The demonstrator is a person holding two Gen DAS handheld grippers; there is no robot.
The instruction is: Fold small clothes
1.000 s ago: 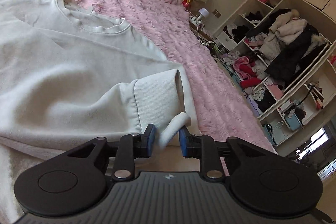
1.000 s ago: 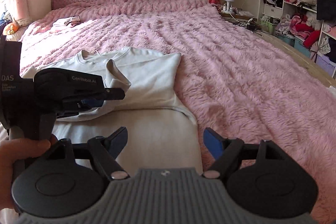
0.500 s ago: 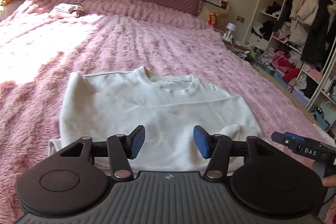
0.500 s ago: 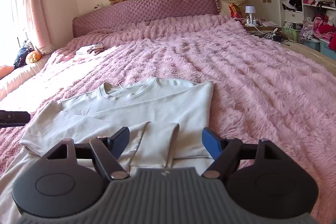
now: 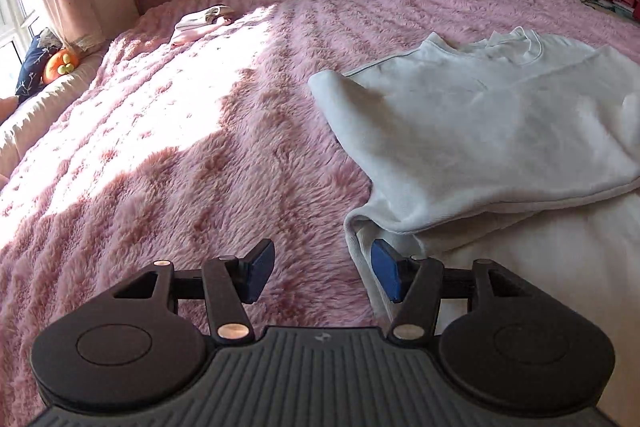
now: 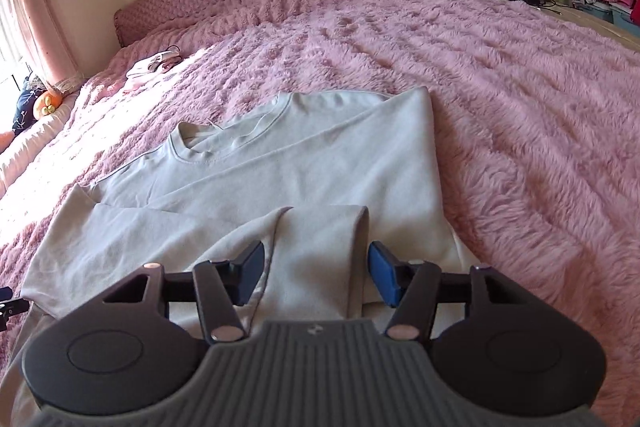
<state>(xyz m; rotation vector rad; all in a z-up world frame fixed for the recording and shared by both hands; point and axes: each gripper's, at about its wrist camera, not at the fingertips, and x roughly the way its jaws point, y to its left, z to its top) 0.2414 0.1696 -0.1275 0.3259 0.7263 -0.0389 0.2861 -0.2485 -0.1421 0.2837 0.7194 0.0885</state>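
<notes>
Since half a second before, the left gripper (image 5: 322, 275) had swung over to the left side of the white sweatshirt (image 5: 480, 131), so pink blanket (image 5: 160, 155) filled most of its view. Its fingers were wide apart and held nothing. The blue pad on its right sat just beside the shirt's near left edge.

Over on the other side, the right gripper (image 6: 316, 277) had come closer to the shirt. It was open too, with nothing in it, and it hung over the folded-in sleeve (image 6: 316, 247).

That sweatshirt (image 6: 304, 163) lay flat on the bed with its neck hole at the far end and both sleeves folded in on top.

Next, the bottom edge likely needed lifting up toward the neck. A grab at only the top layer could make the sleeves slide out. The fluffy blanket could also get pinched with the cloth and drag the shirt crooked
</notes>
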